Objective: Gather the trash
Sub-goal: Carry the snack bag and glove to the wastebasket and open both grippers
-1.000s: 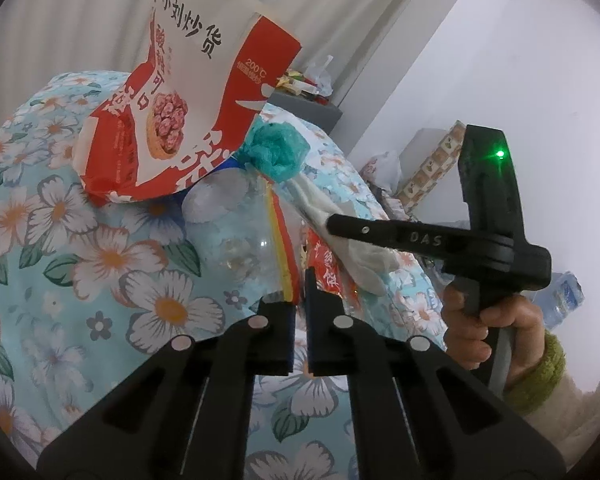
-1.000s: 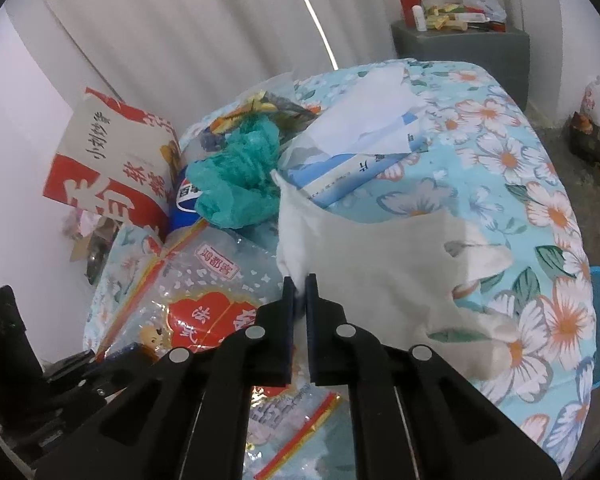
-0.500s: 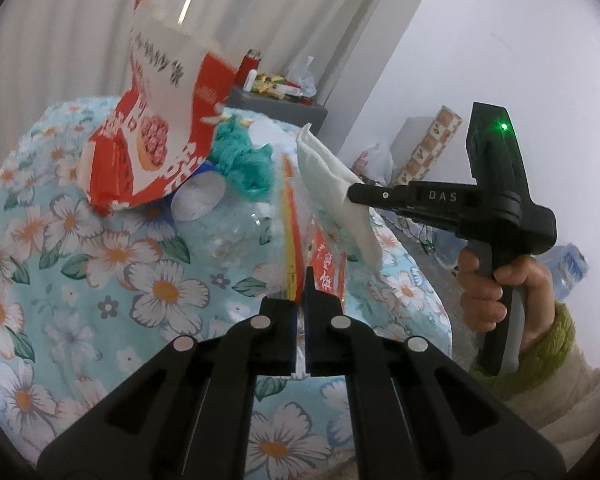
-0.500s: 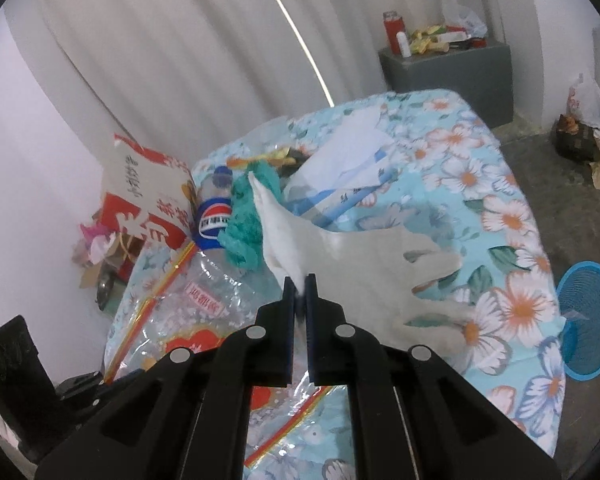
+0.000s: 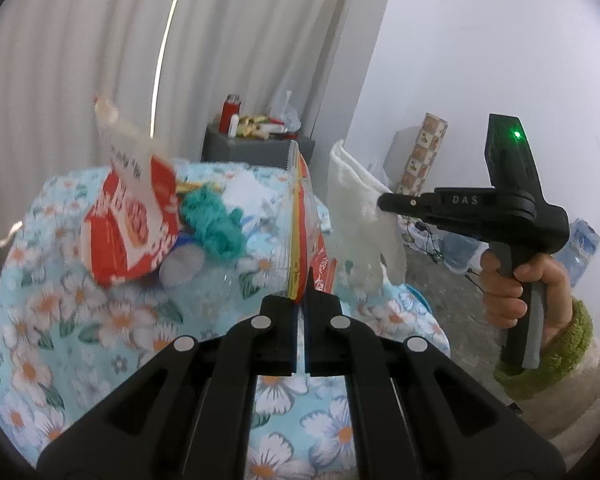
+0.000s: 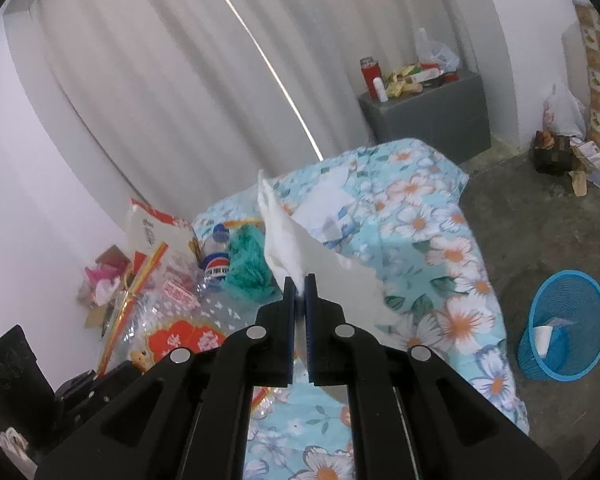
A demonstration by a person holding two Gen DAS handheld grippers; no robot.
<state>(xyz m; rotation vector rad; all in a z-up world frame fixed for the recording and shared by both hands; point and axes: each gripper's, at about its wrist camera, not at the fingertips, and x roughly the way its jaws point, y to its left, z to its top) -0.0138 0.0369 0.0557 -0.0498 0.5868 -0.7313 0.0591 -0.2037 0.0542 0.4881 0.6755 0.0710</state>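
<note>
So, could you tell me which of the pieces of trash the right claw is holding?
The white glove: the right claw is shut on it and it hangs clear of the bed. The left claw pinches the clear bag; the red-and-white bag is in neither claw.

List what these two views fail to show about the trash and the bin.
- Blue bin, right wrist view: most of its contents hidden by its mesh wall.
- Red snack bag, left wrist view: print blurred, unreadable.
- Clear printed bag, left wrist view: seen edge-on, its lower end hidden behind the left tool.
- White glove, right wrist view: fingers hidden behind the right tool.
</note>
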